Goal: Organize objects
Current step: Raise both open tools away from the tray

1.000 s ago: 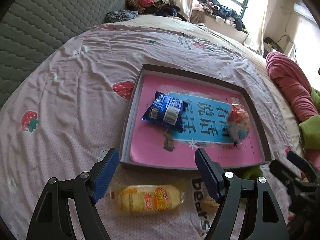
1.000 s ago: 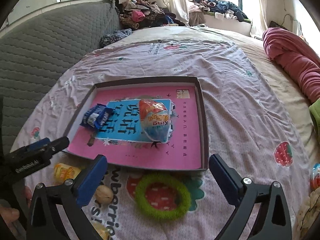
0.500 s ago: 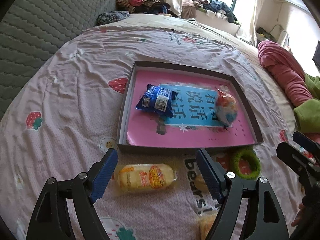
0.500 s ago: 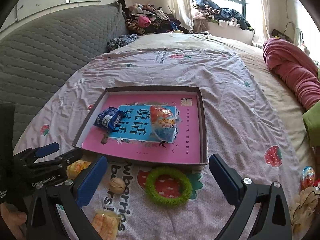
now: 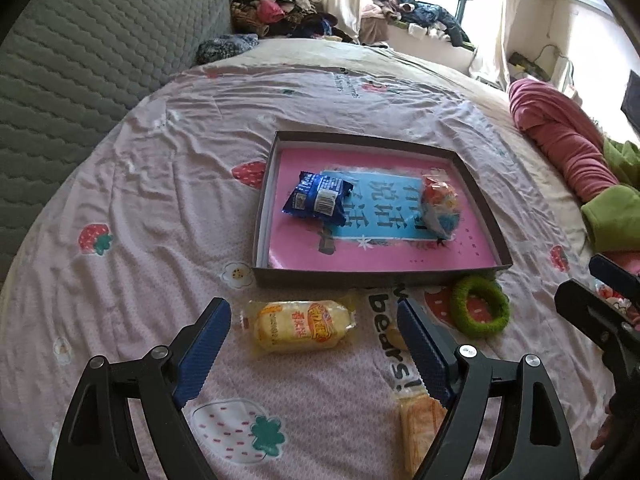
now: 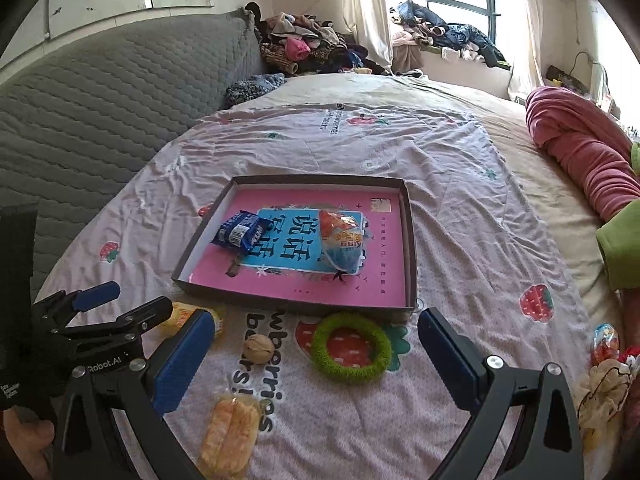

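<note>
A: Left wrist view?
B: Left gripper [image 5: 314,326] above bedsheet [image 5: 152,200], jaws apart and opening, nothing gripped. Yellow pack [image 5: 300,325] flat on sheet between the blue pads [image 5: 202,354], touching neither. Box [image 5: 264,216] just beyond, pink floor. Inside: blue pack [image 5: 316,200] at left, egg pack [image 5: 440,204] at right, apart from each other. Green ring [image 5: 480,312] on sheet just outside box's near right corner. Walnut [image 5: 396,338] mostly hidden behind right pad. Orange pack [image 5: 420,428] low in frame, part hidden by finger. Right gripper [image 5: 600,300] at right edge, side-on.

A: Right wrist view?
B: Right gripper [image 6: 316,354] fingers wide apart, nothing between pads; ring [image 6: 351,347] on sheet in the gap, untouched. Walnut [image 6: 259,349] left of ring, near the left pad. Orange pack [image 6: 230,432] nearer camera, flat. Box [image 6: 410,240] ahead, blue pack [image 6: 240,232] and egg pack [image 6: 342,240] inside, side by side. Left gripper [image 6: 120,304] at left, over yellow pack [image 6: 188,316], which is part hidden. Second egg [image 6: 606,340] on sheet at far right, well apart from box. Red blanket [image 6: 580,152] at bed's right side.
</note>
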